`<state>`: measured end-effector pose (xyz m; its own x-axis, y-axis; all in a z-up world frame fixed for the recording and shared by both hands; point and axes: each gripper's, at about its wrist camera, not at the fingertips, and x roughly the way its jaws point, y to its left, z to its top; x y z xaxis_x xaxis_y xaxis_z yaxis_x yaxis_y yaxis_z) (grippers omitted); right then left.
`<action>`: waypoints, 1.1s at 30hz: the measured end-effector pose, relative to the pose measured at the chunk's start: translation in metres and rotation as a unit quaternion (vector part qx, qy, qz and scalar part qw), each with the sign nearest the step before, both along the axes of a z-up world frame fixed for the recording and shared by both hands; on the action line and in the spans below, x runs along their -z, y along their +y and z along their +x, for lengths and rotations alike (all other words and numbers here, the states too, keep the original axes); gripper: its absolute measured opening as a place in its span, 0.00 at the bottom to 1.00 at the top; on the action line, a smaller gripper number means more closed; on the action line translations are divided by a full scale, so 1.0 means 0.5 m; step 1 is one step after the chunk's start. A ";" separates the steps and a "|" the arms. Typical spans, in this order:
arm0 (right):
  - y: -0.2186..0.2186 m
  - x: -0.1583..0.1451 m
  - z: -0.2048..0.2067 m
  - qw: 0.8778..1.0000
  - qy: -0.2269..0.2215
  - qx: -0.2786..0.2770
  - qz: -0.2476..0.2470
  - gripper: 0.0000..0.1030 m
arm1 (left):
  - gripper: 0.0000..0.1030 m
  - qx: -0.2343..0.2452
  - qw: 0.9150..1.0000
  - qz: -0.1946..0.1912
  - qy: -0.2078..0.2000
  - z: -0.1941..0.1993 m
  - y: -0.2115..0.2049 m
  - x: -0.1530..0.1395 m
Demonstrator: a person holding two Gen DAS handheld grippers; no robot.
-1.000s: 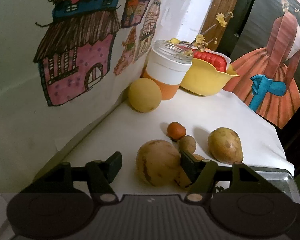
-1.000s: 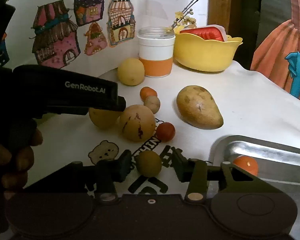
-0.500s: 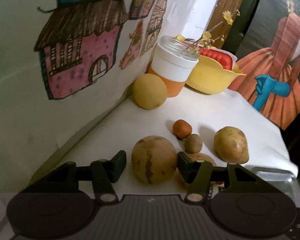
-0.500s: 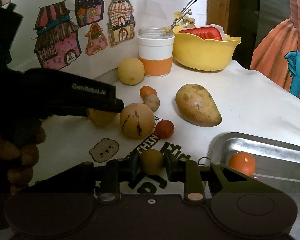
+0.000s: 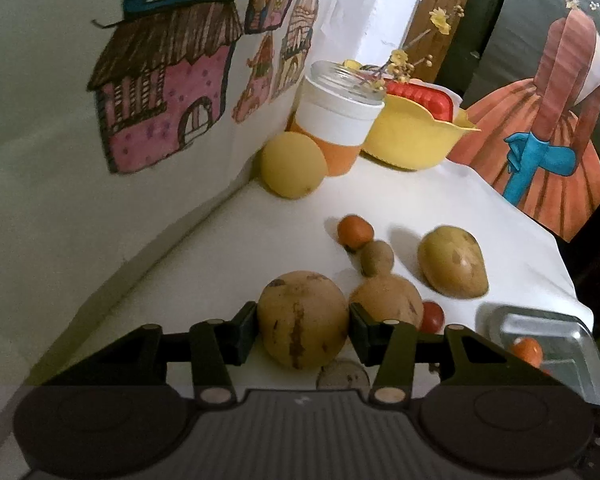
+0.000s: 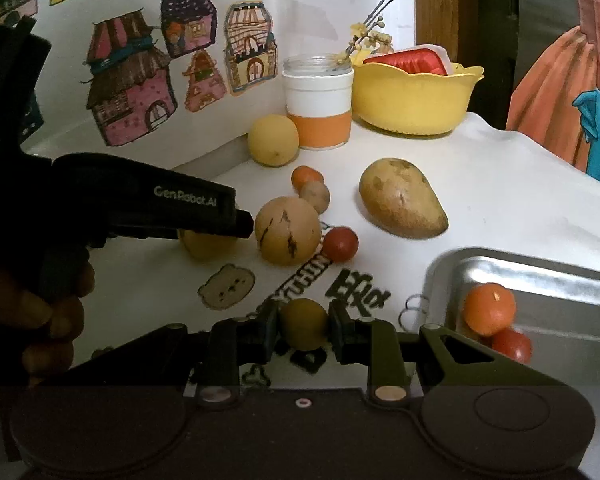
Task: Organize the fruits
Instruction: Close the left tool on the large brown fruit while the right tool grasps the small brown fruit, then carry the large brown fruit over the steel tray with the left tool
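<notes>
With the left hand-held gripper point(image 5: 303, 330) we bracket a streaked round fruit point(image 5: 303, 320) on the desk point(image 5: 460, 200), both pads touching its sides. With the right hand-held gripper point(image 6: 304, 330) we clamp a small yellow fruit point(image 6: 304, 323) over the printed cloth, just left of the metal tray point(image 6: 540, 276), which holds an orange point(image 6: 489, 309) and a tomato point(image 6: 512, 346). Behind lie a second streaked fruit point(image 6: 288, 230), a tomato point(image 6: 341, 244), a mango point(image 6: 402, 198), two small fruits point(image 6: 314, 186) and a yellow ball-shaped fruit point(image 6: 273, 140) beside the jar point(image 6: 318, 104).
</notes>
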<state>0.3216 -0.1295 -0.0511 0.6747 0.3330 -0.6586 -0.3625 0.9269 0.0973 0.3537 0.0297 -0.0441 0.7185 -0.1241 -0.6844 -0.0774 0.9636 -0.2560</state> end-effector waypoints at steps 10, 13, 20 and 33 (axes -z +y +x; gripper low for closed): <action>-0.027 -0.009 -0.086 1.000 0.022 -0.006 0.014 0.28 | 0.51 0.009 1.000 -0.019 0.015 -0.079 -0.023 -0.007; -0.040 -0.018 -0.110 0.999 0.025 -0.002 0.020 0.28 | 0.51 0.012 1.000 -0.022 0.019 -0.103 -0.034 -0.010; -0.077 -0.039 -0.166 1.000 0.018 0.009 0.024 0.28 | 0.51 0.023 0.999 -0.029 0.026 -0.151 -0.061 -0.016; -0.186 -0.059 -0.225 0.998 0.005 0.059 0.038 0.28 | 0.51 0.060 0.998 -0.023 0.023 -0.189 -0.155 -0.044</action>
<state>0.2091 -0.2223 -0.0215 0.7060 0.3005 -0.6413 -0.2502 0.9530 0.1711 0.2592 -0.0478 -0.0221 0.6647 -0.2393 -0.7077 0.0250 0.9539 -0.2991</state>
